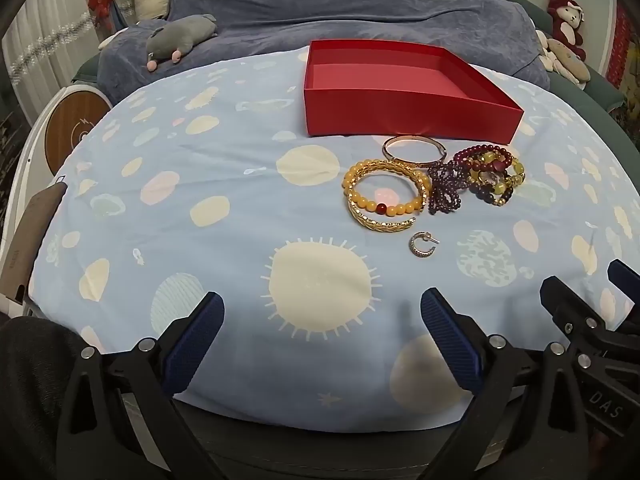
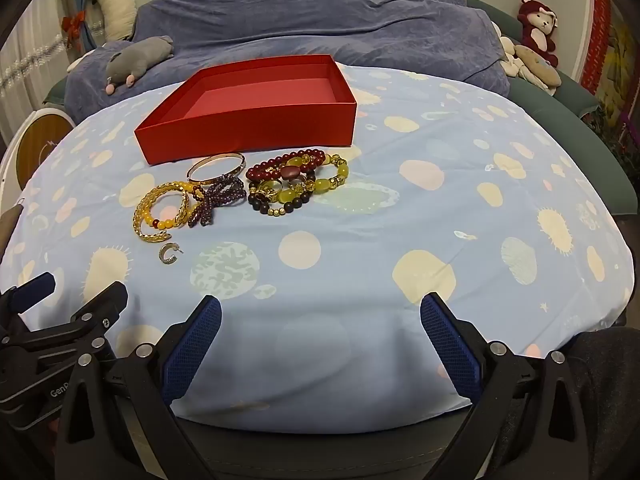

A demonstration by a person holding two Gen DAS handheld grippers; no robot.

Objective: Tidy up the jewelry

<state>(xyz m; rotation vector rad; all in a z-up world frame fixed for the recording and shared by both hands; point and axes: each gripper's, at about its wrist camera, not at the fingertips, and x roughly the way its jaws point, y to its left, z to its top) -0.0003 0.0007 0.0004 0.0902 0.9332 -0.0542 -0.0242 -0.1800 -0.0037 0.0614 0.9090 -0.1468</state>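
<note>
An empty red box [image 1: 404, 110] [image 2: 256, 132] sits on the blue patterned cloth. In front of it lies a cluster of jewelry: a thin metal bangle [image 1: 414, 150] [image 2: 216, 167], a gold bangle with a yellow bead bracelet [image 1: 384, 196] [image 2: 162, 212], a dark purple bead strand [image 1: 444, 190] [image 2: 218, 198], mixed red and yellow bead bracelets [image 1: 494, 172] [image 2: 298, 184], and a small hoop earring [image 1: 423, 243] [image 2: 170, 253]. My left gripper [image 1: 320, 316] is open and empty near the cloth's front edge. My right gripper [image 2: 320, 316] is open and empty beside it, and also shows in the left wrist view [image 1: 588, 292].
The cloth [image 1: 200, 220] covers a rounded table. Behind it is a blue-grey blanket [image 1: 340, 4] with a grey plush toy [image 1: 180, 38]. A red plush monkey [image 2: 538, 28] sits at the back right. A round wooden-faced device [image 1: 74, 128] stands at the left.
</note>
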